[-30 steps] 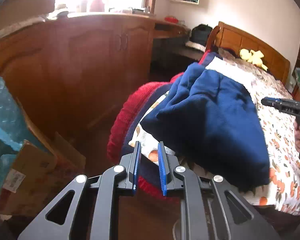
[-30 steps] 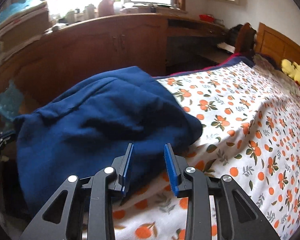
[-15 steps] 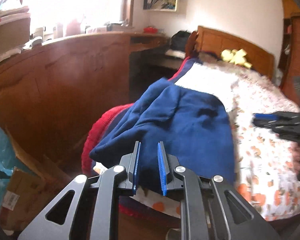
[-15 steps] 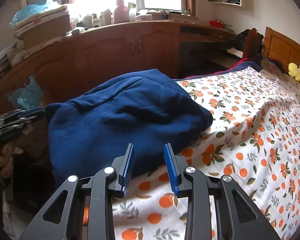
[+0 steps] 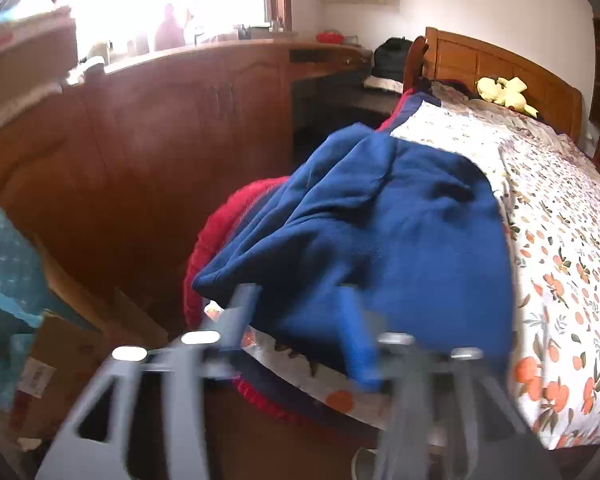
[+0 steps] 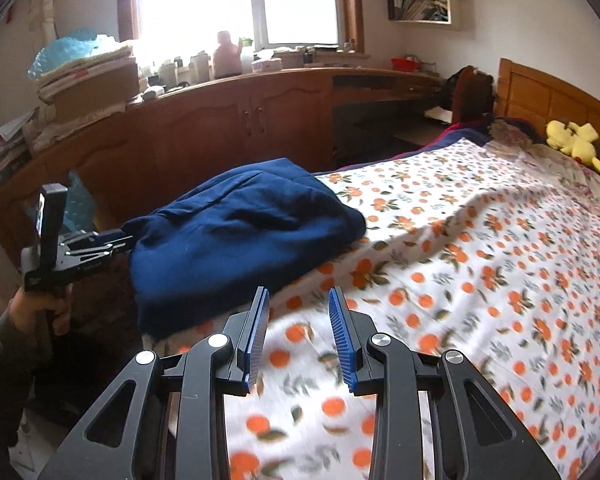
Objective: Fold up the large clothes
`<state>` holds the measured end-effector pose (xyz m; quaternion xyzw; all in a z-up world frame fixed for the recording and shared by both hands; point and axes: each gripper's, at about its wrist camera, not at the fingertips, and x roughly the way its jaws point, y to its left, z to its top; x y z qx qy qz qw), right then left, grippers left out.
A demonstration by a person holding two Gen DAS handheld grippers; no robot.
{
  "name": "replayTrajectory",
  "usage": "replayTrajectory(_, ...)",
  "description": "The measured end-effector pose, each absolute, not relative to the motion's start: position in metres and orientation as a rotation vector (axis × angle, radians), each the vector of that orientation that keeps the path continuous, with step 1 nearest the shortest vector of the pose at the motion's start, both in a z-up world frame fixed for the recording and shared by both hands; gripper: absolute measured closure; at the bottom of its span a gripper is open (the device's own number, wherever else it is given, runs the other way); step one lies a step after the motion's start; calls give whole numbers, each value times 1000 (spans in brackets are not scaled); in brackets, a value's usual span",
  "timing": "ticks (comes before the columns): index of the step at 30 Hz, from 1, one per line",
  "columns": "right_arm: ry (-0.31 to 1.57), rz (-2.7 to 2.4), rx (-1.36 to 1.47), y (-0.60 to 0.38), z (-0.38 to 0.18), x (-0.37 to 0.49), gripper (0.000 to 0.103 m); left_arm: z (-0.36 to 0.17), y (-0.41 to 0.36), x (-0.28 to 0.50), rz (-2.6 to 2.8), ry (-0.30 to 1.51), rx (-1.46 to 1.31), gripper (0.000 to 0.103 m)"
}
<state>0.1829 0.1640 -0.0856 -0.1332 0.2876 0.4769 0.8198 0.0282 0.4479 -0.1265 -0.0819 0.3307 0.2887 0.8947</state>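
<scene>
Orange-print bedspread (image 6: pixel 480 264) under navy garment (image 6: pixel 240 236), right tool (image 6: pixel 300 336) apart, left tool (image 5: pixel 300 328) blurred, apart, red blanket (image 5: pixel 228 220) left view only.

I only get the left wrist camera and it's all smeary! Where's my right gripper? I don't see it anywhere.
Observer: The right wrist view shows the right gripper open and holding nothing. It points across the orange-print sheet, just beside the blue garment.
Child: Is my left one at the blue thing?
Observer: From that side, the left gripper has its tips right at the left end of the blue garment, at the side of the bed. I cannot tell whether they touch it.
</scene>
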Motion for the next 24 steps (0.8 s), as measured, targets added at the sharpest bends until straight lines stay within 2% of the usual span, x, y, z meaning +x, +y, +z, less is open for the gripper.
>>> replayTrajectory(1,609,1011,-281,158,-85,181,73,-121,438,26,591,668,-154,23)
replayTrajectory(2,606,1006,-276,149,-83,178,73,-115,428,24,586,656,-138,19)
replayTrajectory(4,597,990,-260,126,-78,173,73,-105,407,24,573,634,-115,2)
replayTrajectory(7,590,965,-237,96,-74,167,73,-93,370,27,523,606,-99,2)
replayTrajectory(10,578,919,-212,63,-71,163,64,-85,331,35,453,593,-92,2)
replayTrajectory(13,566,867,-197,29,-69,158,60,-77,287,42,382,574,-87,2)
replayTrajectory(14,561,843,-194,17,-69,157,52,-74,272,46,358,568,-86,2)
replayTrajectory(16,543,795,-180,-7,-68,152,43,-69,241,53,307,559,-81,2)
replayTrajectory(18,527,755,-164,-33,-67,147,40,-62,212,58,259,540,-74,2)
replayTrajectory(20,517,716,-138,-56,-64,143,34,-57,187,63,223,528,-64,2)
replayTrajectory(24,495,631,-69,-110,-61,130,32,-47,126,68,142,509,-43,2)
